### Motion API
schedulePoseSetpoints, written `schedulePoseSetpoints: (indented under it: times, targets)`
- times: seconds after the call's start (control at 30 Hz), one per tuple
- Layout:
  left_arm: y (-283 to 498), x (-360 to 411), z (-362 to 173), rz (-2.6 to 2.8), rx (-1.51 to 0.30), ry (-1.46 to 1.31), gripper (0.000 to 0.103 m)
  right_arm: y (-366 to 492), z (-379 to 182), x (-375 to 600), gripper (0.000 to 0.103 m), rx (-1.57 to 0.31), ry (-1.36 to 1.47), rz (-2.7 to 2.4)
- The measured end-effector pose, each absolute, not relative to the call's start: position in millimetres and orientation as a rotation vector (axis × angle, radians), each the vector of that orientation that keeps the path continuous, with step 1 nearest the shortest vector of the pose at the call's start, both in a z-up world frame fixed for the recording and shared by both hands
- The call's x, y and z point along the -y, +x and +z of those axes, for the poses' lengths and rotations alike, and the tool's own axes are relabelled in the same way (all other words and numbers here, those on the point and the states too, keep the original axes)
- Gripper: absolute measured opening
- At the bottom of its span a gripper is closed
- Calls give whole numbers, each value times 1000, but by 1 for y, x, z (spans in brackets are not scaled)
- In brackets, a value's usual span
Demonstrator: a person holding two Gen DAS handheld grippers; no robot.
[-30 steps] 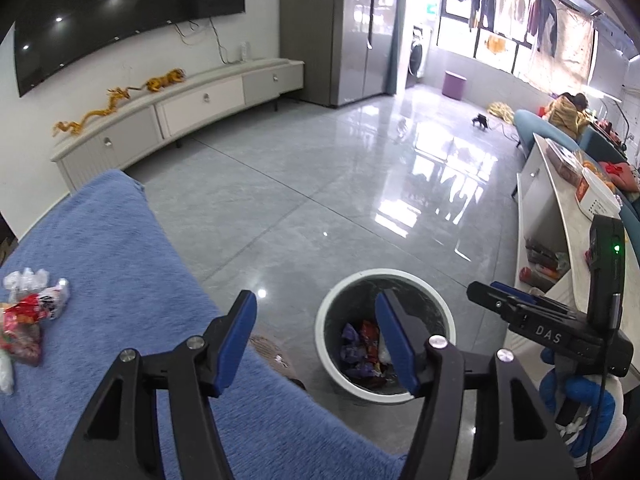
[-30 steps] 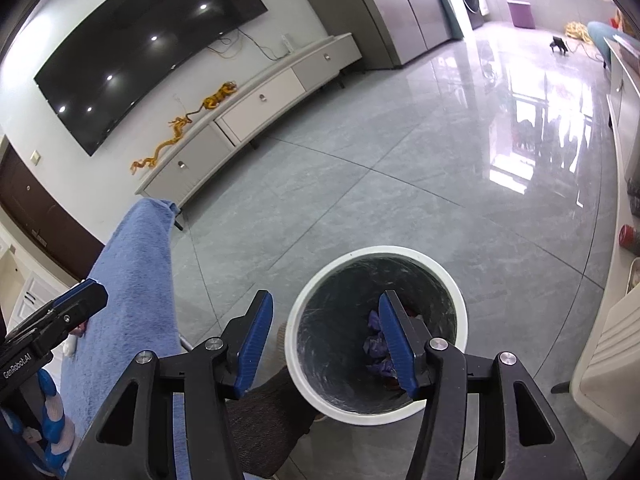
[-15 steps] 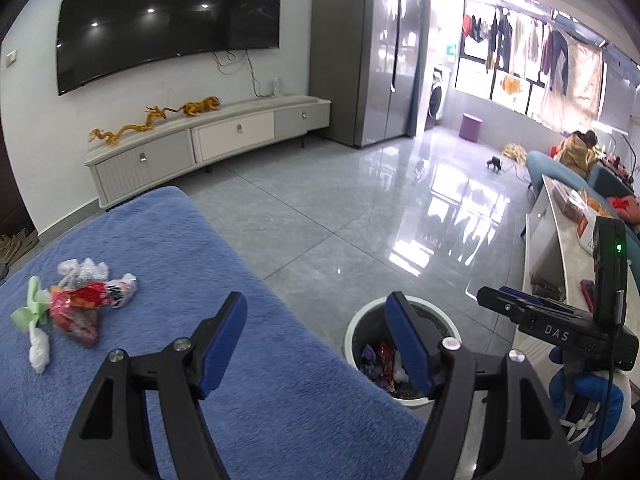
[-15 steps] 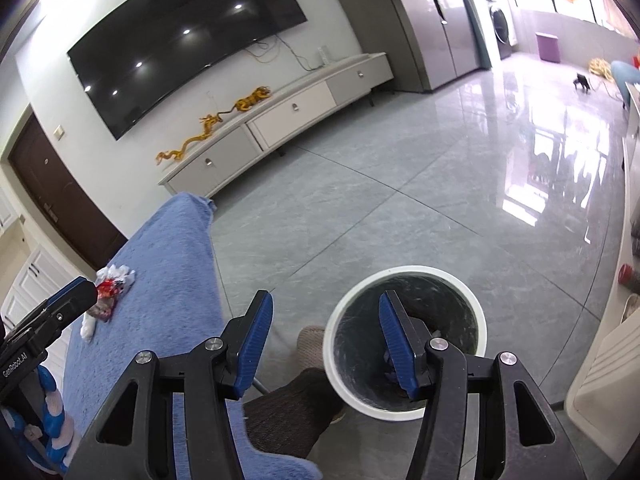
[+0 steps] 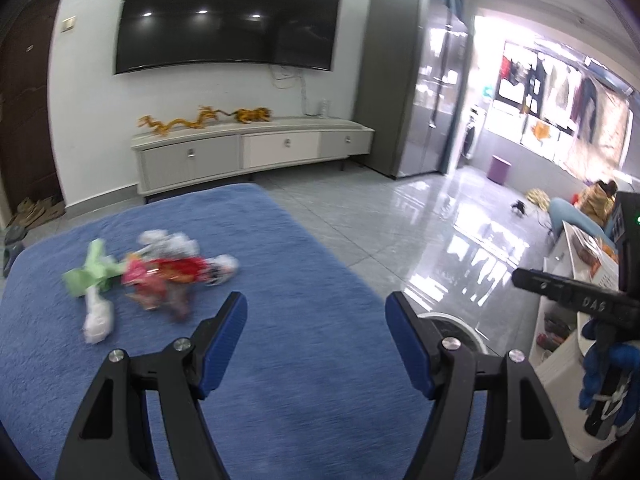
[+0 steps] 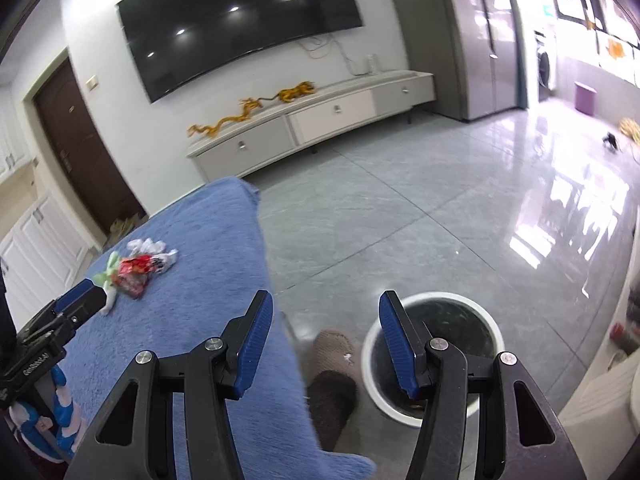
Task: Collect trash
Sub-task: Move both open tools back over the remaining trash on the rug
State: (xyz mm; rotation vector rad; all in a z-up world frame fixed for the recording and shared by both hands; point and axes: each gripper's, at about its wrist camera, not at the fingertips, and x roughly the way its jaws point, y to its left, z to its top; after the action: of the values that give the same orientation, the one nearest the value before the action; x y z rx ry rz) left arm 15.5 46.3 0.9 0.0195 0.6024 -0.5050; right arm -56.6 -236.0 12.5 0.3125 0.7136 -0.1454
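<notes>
A pile of trash wrappers [image 5: 152, 280], green, red and white, lies on the blue-covered table [image 5: 280, 360]; it also shows in the right wrist view [image 6: 136, 268]. My left gripper [image 5: 316, 324] is open and empty above the cloth, to the right of the pile. My right gripper [image 6: 326, 324] is open and empty, over the table's right edge. The white trash bin [image 6: 434, 356] stands on the floor beside the table, behind the right gripper's right finger. Only its rim [image 5: 460, 324] shows in the left wrist view.
A slippered foot [image 6: 332, 380] is on the floor between table and bin. A white TV cabinet [image 5: 252, 152] stands against the far wall under a TV. White furniture [image 5: 576, 320] stands at the right. The grey tiled floor [image 6: 440, 220] lies beyond.
Both grippers have swung left and up from over the bin toward the table. The trash pile has come nearer in the left view. Both stay open.
</notes>
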Motion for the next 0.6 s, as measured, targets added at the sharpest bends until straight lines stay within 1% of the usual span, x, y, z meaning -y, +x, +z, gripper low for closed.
schedulePoseSetpoints:
  times: [0.1,0.13,0.33,0.5,0.6]
  targets:
    - [24,-79,-7,-460,-606,-14,70,-39,18,211,55,-724,266,-97]
    - [28,-93,-11,-441,-610,-29,70,-29,19,200,57,-731,250,-69]
    - [49,-138,-30,-388,-648,-86,70,21,13,147,58,-766,187,75]
    - [74,-149,-42,-388,-688,-135,70,63,3,106,58,-784,144,204]
    - [90,-147,-48,-393,-715,-178,67,88,-7,87,58,-798,127,272]
